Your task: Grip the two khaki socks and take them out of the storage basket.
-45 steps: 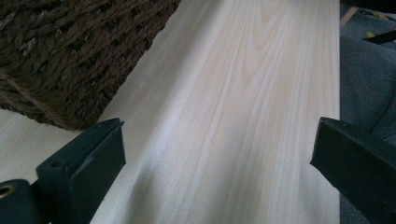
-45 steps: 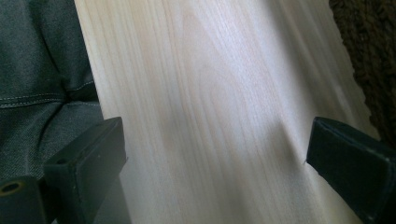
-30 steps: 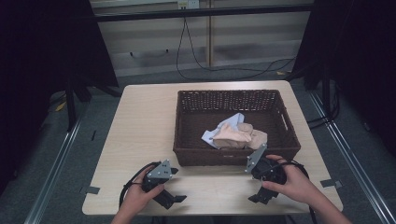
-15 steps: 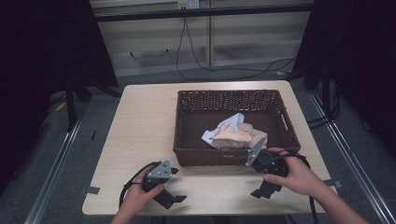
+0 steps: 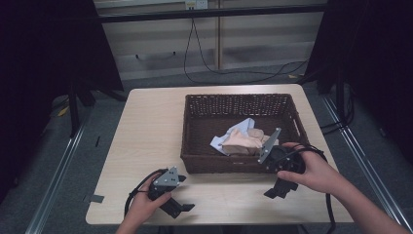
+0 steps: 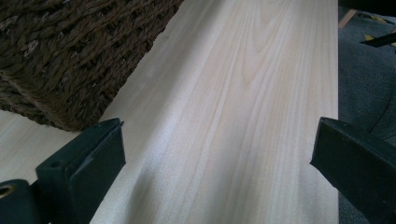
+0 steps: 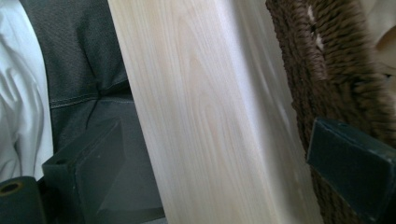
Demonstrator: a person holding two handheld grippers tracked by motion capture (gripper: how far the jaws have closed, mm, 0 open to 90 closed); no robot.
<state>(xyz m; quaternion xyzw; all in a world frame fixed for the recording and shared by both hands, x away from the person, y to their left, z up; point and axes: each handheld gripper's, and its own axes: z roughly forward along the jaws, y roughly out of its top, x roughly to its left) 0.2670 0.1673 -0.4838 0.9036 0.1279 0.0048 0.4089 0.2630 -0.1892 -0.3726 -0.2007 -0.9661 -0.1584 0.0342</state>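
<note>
A dark brown wicker basket [image 5: 229, 165] stands on the right half of a light wooden table [image 5: 146, 136]. Inside it lie a crumpled beige cloth [image 5: 242, 142] and a pale blue-white cloth [image 5: 221, 142]. My left gripper [image 5: 181, 207] rests near the table's front edge, left of the basket. It is open, with bare wood between its jaws [image 6: 215, 140] and the basket's corner [image 6: 70, 56] ahead at the left. My right gripper [image 5: 280, 189] is held just in front of the basket's front right corner. It is open and empty [image 7: 215, 140], with the basket wall [image 7: 345, 70] beside one jaw.
The left half of the table is bare wood. The right gripper view looks past the table's front edge onto the person's dark trousers [image 7: 79, 70] and white shirt [image 7: 18, 93]. Cables [image 5: 204, 63] lie on the grey floor behind the table, and dark curtains flank both sides.
The right hand has lifted its gripper slightly and brought it closer to the basket's front right corner. The left gripper has stayed in place.
</note>
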